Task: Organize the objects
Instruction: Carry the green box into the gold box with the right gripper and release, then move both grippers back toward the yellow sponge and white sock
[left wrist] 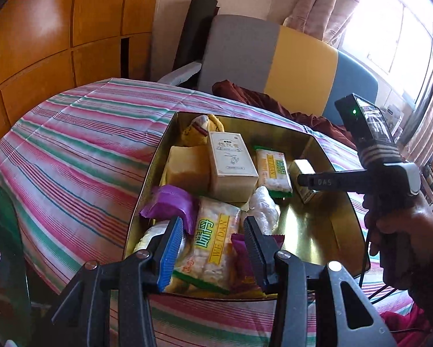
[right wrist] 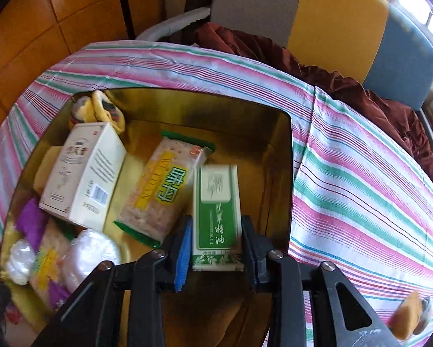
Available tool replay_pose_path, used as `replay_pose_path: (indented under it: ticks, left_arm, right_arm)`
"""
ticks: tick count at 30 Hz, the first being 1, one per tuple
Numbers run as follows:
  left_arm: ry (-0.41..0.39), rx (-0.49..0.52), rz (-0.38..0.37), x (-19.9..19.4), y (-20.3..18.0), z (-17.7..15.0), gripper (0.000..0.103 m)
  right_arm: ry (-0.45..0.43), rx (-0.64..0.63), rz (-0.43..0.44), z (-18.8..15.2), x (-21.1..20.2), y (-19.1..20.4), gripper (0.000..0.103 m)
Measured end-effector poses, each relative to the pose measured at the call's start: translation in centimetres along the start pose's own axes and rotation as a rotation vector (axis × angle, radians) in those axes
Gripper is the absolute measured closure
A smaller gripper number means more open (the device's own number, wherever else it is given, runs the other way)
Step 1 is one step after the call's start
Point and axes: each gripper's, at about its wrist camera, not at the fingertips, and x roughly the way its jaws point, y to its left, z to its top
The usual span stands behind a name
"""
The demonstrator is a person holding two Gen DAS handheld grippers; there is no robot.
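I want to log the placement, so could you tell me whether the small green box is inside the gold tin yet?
Inside: the green box sits between the right gripper fingers, above the gold tin floor and within its walls.

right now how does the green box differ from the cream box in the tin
The green box is slimmer and green and white; the cream box is bulkier and pale with a barcode on its side. The green box sits between the right gripper fingers over the bare right side of the tin; the cream box lies tilted on other items at the left, untouched. Both are printed cardboard cartons inside the tin.
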Motion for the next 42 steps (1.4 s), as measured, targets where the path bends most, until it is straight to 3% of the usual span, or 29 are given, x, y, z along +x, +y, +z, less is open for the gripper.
replay_pose_path:
  ticks: [2, 4, 14, 20, 34, 42]
  left_arm:
    - [-0.001, 0.001, 0.001, -0.1, 0.0, 0.0, 0.059]
    - [-0.005, 0.004, 0.002, -0.2, -0.1, 0.0, 0.059]
    - [-0.028, 0.038, 0.004, -1.2, -1.1, -0.1, 0.059]
    - [-0.038, 0.07, -0.015, -1.8, -2.1, -0.1, 0.059]
    - [-0.022, 0.184, -0.06, -2.0, -6.3, -0.8, 0.059]
    - [0.01, 0.285, -0.136, -1.7, -10.6, -0.6, 0.059]
  right_arm:
    - [-0.008, -0.01, 0.003, -0.1, -0.1, 0.2, 0.06]
    - [-0.022, -0.016, 0.006, -0.2, -0.4, 0.4, 0.048]
    - [-0.129, 0.043, 0.09, -1.6, -5.1, -0.7, 0.028]
    - [-0.163, 0.132, 0.125, -3.8, -7.9, -4.2, 0.017]
    - [-0.218, 0.479, 0.007, -10.8, -12.6, -19.9, 0.002]
    - [-0.304, 0.837, -0.094, -17.6, -16.0, -33.1, 0.0]
